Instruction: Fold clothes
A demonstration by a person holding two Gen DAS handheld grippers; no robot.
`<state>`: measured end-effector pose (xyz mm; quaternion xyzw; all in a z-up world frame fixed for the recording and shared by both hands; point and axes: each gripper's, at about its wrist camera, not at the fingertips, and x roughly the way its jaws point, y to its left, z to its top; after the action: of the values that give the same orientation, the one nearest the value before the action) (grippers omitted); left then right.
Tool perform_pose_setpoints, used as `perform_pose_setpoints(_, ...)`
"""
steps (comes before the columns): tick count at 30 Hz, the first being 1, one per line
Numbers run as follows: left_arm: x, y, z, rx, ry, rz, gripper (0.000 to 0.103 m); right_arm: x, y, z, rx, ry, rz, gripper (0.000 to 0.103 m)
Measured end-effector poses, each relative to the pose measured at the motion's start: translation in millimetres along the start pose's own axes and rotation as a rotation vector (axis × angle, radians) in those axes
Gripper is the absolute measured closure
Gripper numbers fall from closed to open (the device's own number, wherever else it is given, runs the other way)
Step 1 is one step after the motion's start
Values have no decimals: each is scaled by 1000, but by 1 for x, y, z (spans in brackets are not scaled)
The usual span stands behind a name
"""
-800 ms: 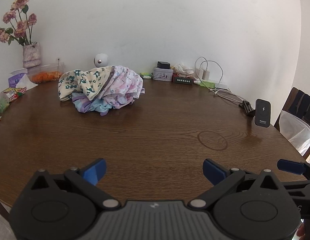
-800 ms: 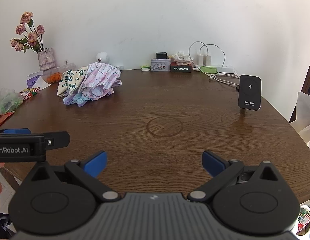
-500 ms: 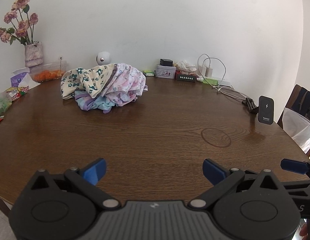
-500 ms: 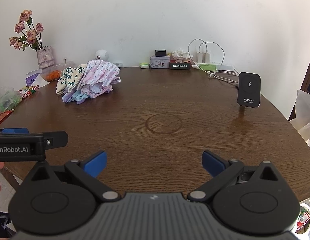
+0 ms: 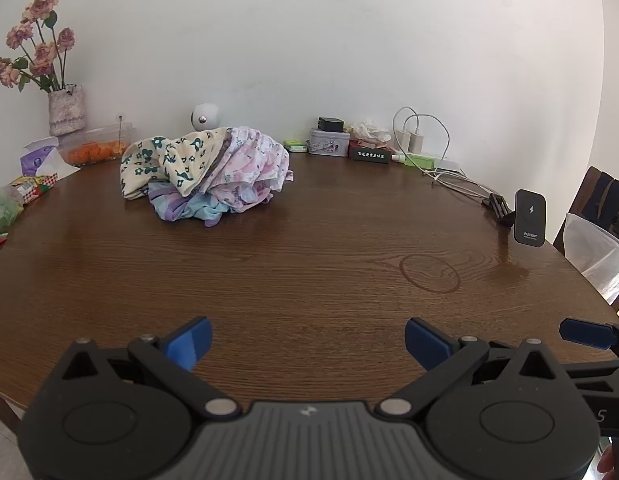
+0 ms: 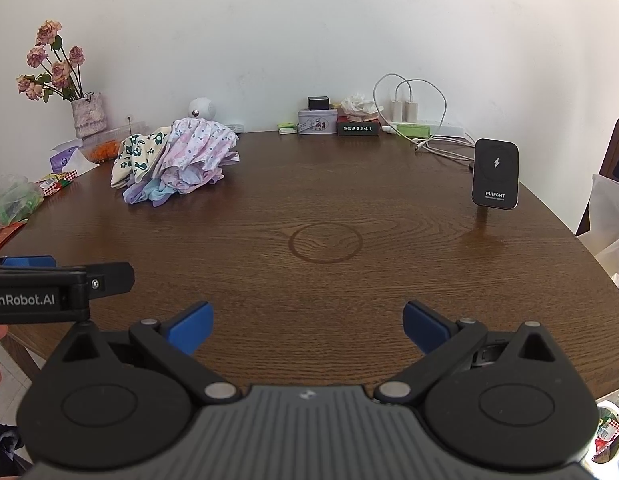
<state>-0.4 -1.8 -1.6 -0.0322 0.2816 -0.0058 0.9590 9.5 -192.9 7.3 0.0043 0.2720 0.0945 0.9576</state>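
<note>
A crumpled pile of clothes [image 5: 205, 172] sits on the far left part of a round, dark wooden counter [image 5: 309, 272]. A cream garment with dark green flowers lies on top at the left, a pink floral one at the right, and pale blue and lilac fabric shows underneath. The pile is unfolded and nothing touches it.

The left gripper [image 5: 307, 342] hovers over the near edge of the counter, well apart from the pile, its blue-padded jaws spread wide with nothing between them. The right gripper [image 6: 307, 326] is beside it, to the right, also wide open and empty, over bare wood.

Behind the pile, by the white wall, stands a small round white camera [image 5: 205, 118]. To the far left are a vase of dried pink roses [image 5: 65, 110] and a clear box of orange food [image 5: 97, 148]. Along the far edge to the right are a small tin [image 5: 328, 142], chargers with white cables [image 5: 419, 140], and, at the right rim, an upright black wireless charger [image 6: 495, 174].
</note>
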Motion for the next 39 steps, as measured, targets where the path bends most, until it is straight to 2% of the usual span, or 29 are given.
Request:
perform_pose_setpoints(33, 3, -1, -1, 9, 10, 21, 0, 0, -4, 1, 9, 18, 6, 0)
perform_pose_setpoints(39, 6, -1, 1, 18, 28, 40, 0, 5, -4, 3, 2, 44, 7, 0)
